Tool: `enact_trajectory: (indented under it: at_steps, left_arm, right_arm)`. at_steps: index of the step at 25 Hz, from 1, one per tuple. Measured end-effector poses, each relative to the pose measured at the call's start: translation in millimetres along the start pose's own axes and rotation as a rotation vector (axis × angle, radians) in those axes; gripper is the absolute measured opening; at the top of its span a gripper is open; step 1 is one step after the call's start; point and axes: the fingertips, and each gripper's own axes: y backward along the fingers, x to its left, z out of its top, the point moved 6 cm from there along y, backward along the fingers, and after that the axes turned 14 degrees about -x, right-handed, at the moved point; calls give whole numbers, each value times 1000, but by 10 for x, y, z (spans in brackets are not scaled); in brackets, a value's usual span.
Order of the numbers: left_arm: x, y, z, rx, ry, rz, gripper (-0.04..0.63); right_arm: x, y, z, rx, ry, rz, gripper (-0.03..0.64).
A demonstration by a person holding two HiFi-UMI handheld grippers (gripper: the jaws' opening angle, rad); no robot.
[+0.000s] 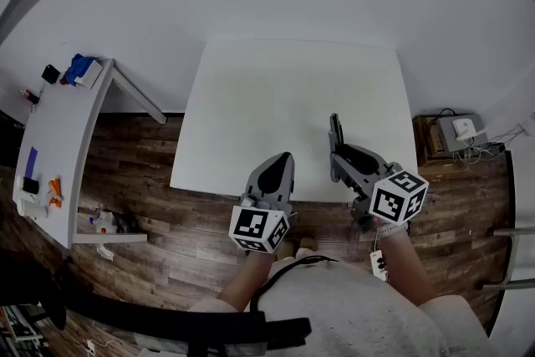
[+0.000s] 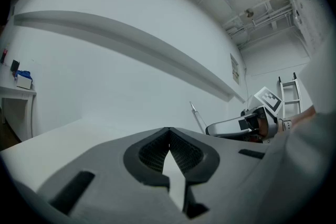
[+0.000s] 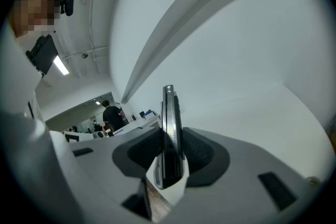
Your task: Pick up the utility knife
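Note:
A slim dark utility knife [image 1: 335, 132] stands on edge between the jaws of my right gripper [image 1: 338, 158], which is shut on it above the near right part of the white table [image 1: 276, 88]. In the right gripper view the knife [image 3: 169, 107] sticks out forward past the pads, gripped at its rear half. My left gripper [image 1: 284, 156] hovers at the table's near edge, to the left of the right one, shut with nothing in it; its fingertips [image 2: 168, 131] meet. From the left gripper view the knife [image 2: 198, 117] and the right gripper [image 2: 247, 123] show at the right.
A white side desk [image 1: 58, 146] with small items, among them a blue one [image 1: 81, 69], stands at the left. A box with cables [image 1: 456, 134] sits on the wooden floor [image 1: 167, 205] at the right. A person [image 3: 112, 115] stands far off in the room.

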Motion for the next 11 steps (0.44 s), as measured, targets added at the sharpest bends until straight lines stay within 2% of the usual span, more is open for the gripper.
enact_trajectory:
  at_steps: [11]
  left_arm:
    - [-87,21,-28,-2,3,-12,6]
  right_arm:
    - [-15,114,-5,-14,-2,-25,138]
